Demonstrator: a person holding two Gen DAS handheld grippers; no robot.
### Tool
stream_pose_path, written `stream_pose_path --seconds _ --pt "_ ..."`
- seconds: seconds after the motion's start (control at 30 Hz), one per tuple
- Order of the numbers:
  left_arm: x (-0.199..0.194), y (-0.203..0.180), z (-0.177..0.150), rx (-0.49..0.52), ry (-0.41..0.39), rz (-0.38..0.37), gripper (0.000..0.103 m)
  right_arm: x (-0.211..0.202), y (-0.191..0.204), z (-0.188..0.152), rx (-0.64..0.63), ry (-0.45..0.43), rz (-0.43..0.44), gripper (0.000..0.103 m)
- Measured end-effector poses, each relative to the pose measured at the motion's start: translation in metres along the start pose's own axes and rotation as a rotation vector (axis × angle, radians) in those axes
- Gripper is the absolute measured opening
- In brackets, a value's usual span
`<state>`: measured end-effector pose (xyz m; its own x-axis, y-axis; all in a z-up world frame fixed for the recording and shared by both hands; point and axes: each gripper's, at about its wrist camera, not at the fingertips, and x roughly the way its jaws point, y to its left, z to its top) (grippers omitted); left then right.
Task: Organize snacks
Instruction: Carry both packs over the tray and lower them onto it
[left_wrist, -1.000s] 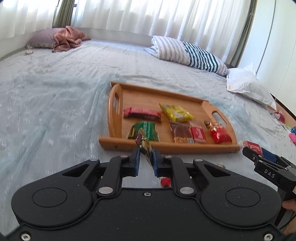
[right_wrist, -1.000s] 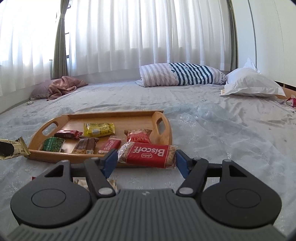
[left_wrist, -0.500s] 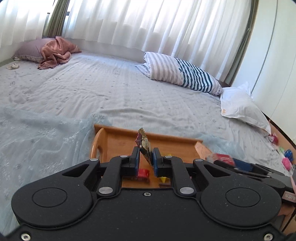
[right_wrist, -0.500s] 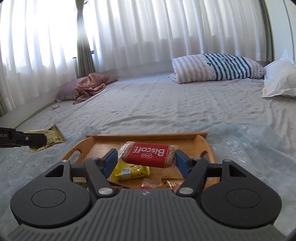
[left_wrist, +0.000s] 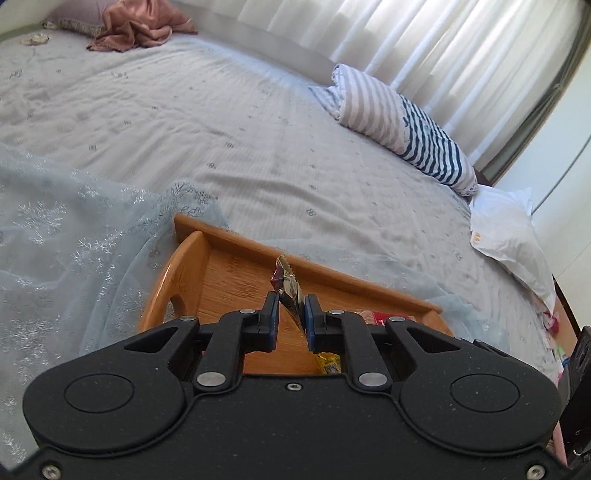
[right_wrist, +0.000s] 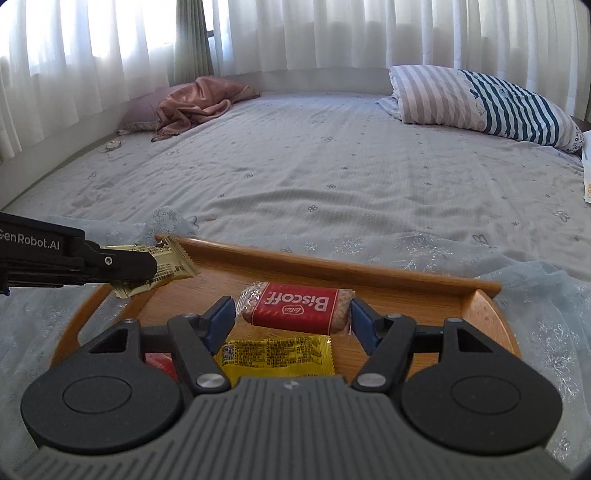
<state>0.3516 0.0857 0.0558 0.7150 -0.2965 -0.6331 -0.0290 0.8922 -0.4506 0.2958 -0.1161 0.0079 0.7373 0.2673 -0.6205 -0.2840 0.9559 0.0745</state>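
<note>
**Two snacks over the tray, both not yet put down**

The left tongs (left_wrist: 291, 314) are pressed together on a thin gold wrapper (left_wrist: 286, 286). They hold it by one end, so the rest stands out edge-on above the near-left part of the wooden tray (left_wrist: 236, 275). In the right view the same wrapper (right_wrist: 166, 264) hangs over the left rim of the tray (right_wrist: 369, 271), partly outside it.

The right tongs (right_wrist: 293, 315) pinch a red Biscoff pack (right_wrist: 297, 308) by its two short ends. The pack is in the air above the tray floor, just behind a yellow packet (right_wrist: 275, 356) which lies flat there. A red snack (right_wrist: 159, 362) shows a little below the left finger.

The tray sits on a bed (right_wrist: 314, 166), on a thin blue cloth (left_wrist: 55, 240) with snowflakes.

What could go wrong from here:

- The gold wrapper is over the rim — if the left tongs let go here, it may fall on the cloth and not in the tray.
- The Biscoff pack may land on the yellow packet and cover it, because the two are very close.
- The bed is soft. A push on the rim could tip the tray and slide the snacks together.
- The two tongs are near each other over a small tray — they could bump.
</note>
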Motion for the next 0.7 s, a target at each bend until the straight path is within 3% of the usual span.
stream_pose_path --seconds 0.27,0.7 --pt "0.03 0.013 -0.003 -0.006 0.03 0.017 0.013 0.032 -0.002 0.002 0.006 0.045 -0.004 0.07" --pt "0.04 0.014 -0.015 0.027 0.051 0.066 0.013 0.047 0.0 -0.009 -0.006 0.077 0.004 0.07"
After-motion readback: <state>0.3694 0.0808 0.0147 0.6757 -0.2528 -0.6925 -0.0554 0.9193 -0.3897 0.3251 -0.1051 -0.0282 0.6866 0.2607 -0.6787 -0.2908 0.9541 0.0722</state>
